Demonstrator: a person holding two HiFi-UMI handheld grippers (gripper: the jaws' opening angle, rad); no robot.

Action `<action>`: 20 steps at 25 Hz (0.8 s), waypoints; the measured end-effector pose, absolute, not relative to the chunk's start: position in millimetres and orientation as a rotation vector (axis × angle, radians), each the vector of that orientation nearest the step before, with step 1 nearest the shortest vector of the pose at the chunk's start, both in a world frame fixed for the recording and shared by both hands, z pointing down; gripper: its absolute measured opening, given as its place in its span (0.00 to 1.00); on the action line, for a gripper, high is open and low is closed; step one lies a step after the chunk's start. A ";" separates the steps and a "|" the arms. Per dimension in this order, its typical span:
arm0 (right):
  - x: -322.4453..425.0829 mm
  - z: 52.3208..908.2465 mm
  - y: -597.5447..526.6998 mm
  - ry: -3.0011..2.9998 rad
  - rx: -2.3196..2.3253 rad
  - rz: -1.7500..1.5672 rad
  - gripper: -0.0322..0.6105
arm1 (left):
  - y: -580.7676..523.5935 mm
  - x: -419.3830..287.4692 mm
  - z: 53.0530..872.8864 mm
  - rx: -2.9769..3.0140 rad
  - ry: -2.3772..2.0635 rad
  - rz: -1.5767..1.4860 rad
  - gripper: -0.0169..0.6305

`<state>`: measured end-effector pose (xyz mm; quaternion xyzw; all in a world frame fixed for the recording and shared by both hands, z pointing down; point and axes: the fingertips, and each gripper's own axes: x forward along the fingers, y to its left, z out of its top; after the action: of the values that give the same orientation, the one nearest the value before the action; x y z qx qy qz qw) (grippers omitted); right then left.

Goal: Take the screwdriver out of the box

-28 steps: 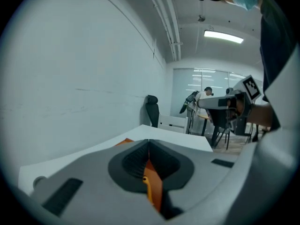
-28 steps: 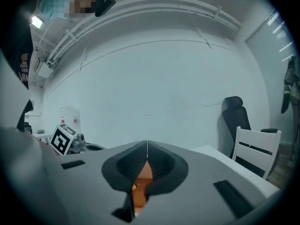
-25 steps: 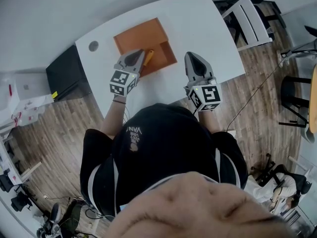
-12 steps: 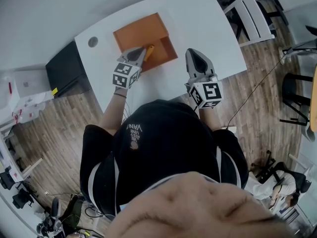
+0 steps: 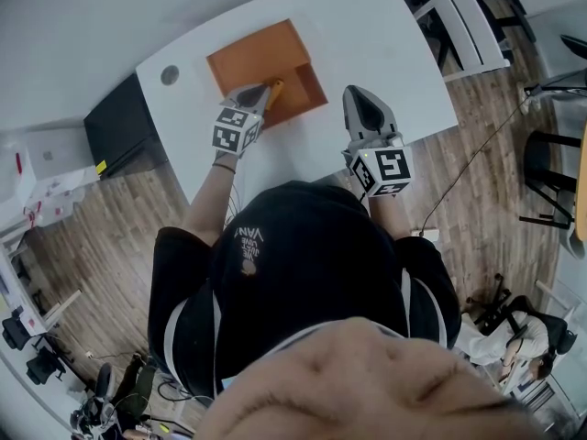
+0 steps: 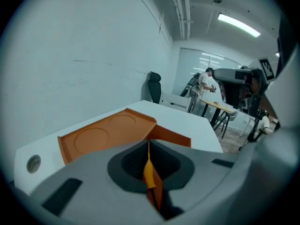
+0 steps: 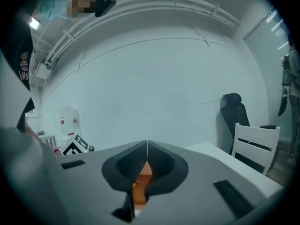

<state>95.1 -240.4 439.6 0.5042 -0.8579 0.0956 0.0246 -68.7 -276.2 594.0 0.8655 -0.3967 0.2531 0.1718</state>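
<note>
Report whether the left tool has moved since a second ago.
Yes. In the head view the left tool has shifted forward toward the orange box, so its tip now reaches farther over the box's near edge.

My left gripper (image 5: 260, 91) and right gripper (image 5: 358, 95) are grey, each with a cube of black-and-white square markers. At twelve o'clock the box (image 5: 248, 53) is orange and the screwdriver (image 5: 273, 87) yellow-orange. The table (image 5: 367, 35) is white. At three o'clock the floor (image 5: 486, 108) is brown wood-grain.
</note>
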 end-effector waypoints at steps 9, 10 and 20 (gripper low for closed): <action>96.8 442.2 -242.2 -2.651 1.556 0.307 0.07 | -273.8 -61.8 615.7 2.394 -1.047 0.799 0.05; 96.8 442.5 -242.1 -2.651 1.556 0.308 0.07 | -273.0 -61.3 617.5 2.389 -1.038 0.806 0.05; 95.9 445.2 -244.3 -2.649 1.545 0.314 0.07 | -269.4 -61.8 631.5 2.336 -0.992 0.892 0.12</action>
<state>95.9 -244.3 445.2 0.5010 -0.8589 0.1018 0.0296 -61.8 -269.4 631.5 0.8462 -0.3596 0.3232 0.2240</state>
